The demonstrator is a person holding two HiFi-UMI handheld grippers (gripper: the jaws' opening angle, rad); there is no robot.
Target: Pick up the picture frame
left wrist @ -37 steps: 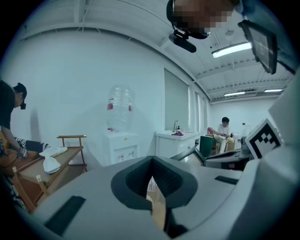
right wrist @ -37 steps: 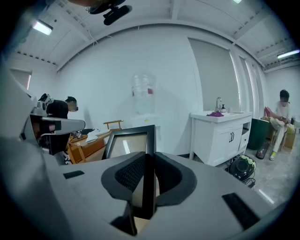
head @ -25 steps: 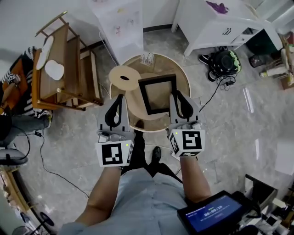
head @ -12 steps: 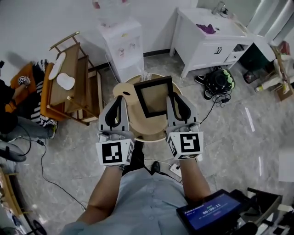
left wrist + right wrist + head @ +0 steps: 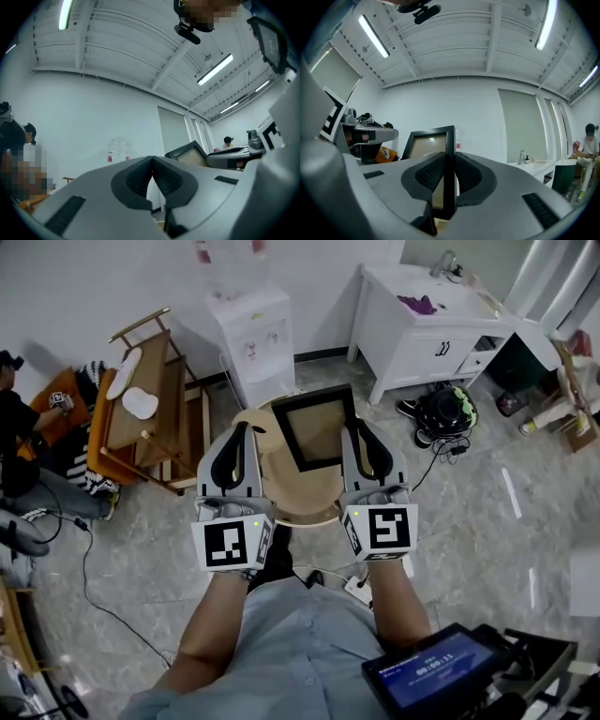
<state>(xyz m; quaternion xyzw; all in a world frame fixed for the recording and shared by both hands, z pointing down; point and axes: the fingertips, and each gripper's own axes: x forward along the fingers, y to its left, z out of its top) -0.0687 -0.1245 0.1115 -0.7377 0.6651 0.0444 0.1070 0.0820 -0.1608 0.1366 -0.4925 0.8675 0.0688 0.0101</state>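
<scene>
Right gripper [image 5: 357,430] grasping picture frame [image 5: 317,430] by its right edge. Round wooden table [image 5: 305,495] sits at centre of head view. We hold frame above table, at upper centre. Left gripper [image 5: 243,430] at centre left, jaws clenched on nothing, near frame's left edge.

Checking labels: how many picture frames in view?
1: the black rectangular picture frame, right edge clamped by the right gripper, above the round wooden table. Others could be hidden.
</scene>
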